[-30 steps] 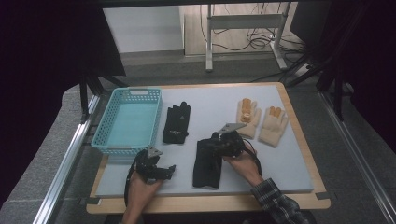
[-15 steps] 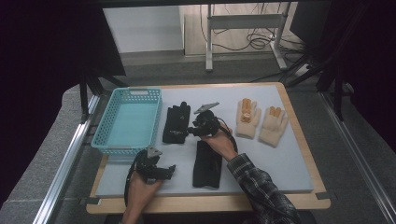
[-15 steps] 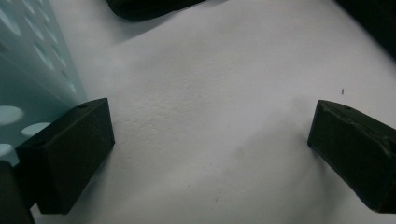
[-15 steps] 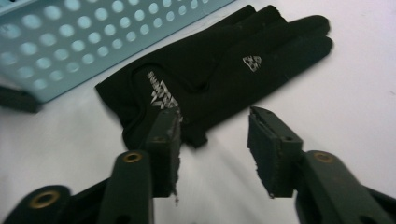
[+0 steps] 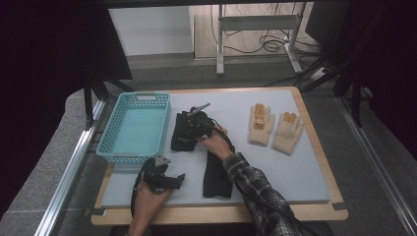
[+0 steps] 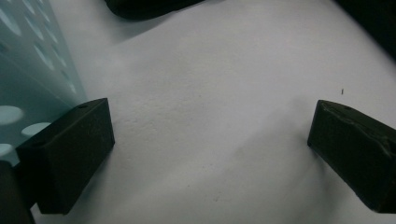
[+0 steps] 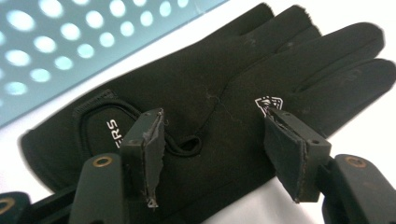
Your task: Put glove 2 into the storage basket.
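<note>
Two black gloves lie on the white mat. One black glove (image 5: 183,132) (image 7: 219,98) rests beside the blue basket (image 5: 134,129); the other black glove (image 5: 218,172) lies nearer the front edge. My right gripper (image 5: 189,130) (image 7: 215,149) hovers open right over the glove by the basket, its jaws straddling the palm with white lettering. My left gripper (image 5: 169,181) (image 6: 210,154) rests open on the bare mat at the front left, nothing between its jaws, the basket wall (image 6: 28,84) at its left.
A pair of cream gloves (image 5: 274,127) lies at the right of the mat. The wooden table edge (image 5: 221,215) runs along the front. Metal rails flank the table, and a desk frame with cables stands on the floor behind.
My right gripper has moved left and away from me, from the front black glove to the black glove beside the basket. The left gripper has stayed in place.
</note>
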`<control>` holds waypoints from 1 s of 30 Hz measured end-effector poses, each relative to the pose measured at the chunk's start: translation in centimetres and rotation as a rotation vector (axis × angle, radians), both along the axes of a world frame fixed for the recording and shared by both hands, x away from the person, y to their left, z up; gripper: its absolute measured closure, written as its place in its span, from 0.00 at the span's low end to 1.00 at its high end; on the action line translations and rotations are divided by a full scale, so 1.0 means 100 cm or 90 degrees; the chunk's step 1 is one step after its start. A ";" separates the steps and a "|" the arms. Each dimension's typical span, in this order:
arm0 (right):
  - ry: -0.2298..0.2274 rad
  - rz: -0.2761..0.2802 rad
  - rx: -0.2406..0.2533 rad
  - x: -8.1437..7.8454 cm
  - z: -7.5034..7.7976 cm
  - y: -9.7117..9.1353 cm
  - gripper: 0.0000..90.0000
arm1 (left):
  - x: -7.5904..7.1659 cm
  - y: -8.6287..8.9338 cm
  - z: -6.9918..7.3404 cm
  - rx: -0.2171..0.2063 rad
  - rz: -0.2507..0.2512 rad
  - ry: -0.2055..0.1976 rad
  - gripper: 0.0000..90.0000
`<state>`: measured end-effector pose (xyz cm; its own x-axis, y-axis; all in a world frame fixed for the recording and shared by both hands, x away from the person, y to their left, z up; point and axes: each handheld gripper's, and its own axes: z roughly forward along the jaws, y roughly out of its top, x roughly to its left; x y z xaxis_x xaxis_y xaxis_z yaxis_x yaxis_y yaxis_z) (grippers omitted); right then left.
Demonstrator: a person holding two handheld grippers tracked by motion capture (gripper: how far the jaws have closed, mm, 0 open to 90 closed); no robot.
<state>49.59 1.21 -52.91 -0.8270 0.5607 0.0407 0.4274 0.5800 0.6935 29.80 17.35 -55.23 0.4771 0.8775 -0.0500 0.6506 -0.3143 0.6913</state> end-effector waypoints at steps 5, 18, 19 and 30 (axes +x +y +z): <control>0.027 0.009 0.007 0.002 -0.002 0.001 0.63 | 0.000 0.000 0.000 0.001 0.000 0.000 0.01; 0.062 0.007 0.003 -0.001 0.001 0.002 0.99 | 0.000 0.000 0.000 -0.001 0.002 0.000 0.01; 0.051 0.007 -0.003 -0.002 0.003 0.004 0.99 | 0.000 0.000 0.000 0.002 0.000 0.001 0.01; -0.008 -0.026 0.007 0.009 -0.004 0.007 0.47 | 0.000 0.000 0.000 0.001 0.000 0.002 0.01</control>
